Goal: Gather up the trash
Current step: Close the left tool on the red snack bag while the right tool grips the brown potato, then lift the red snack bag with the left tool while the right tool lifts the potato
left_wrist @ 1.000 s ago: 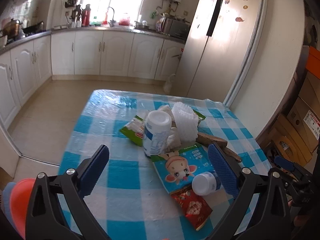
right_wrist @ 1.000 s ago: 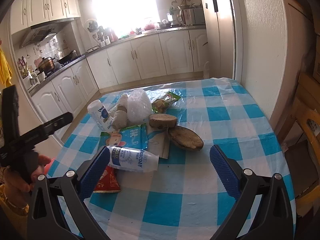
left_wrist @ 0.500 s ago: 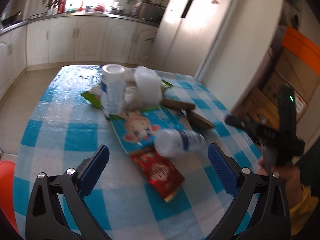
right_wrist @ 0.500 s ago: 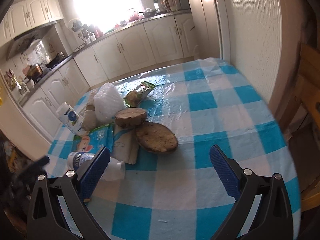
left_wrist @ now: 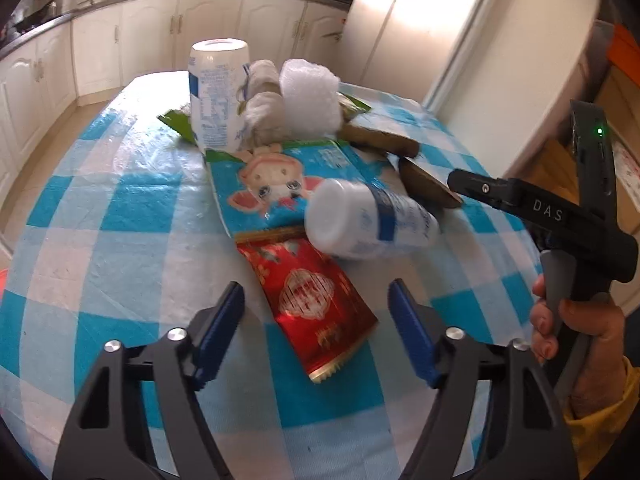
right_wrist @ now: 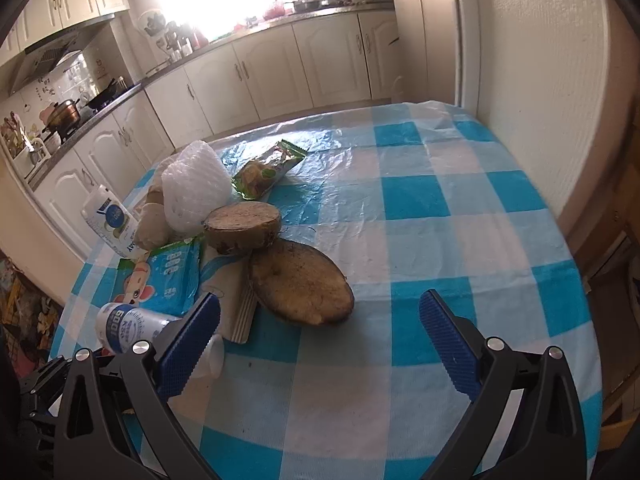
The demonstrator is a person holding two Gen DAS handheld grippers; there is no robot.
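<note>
The left tool [left_wrist: 316,330] has come down over the near end of the red wrapper [left_wrist: 310,300] on the table [left_wrist: 120,220], its jaws just narrowed yet empty, while the right tool [right_wrist: 320,336] hangs wide, so a pickup looks close.

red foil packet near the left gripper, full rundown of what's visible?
The red foil packet is a flat, glossy, crinkled sachet printed with gold patterns and a round emblem, its near end gold-edged. It lies flat on the blue-and-white checked tablecloth, angled toward the camera, with its near end between the left gripper's open fingers, which do not touch it. Its far end is tucked under the lying white bottle and meets the blue cartoon pack. Whether it is empty cannot be told.
</note>
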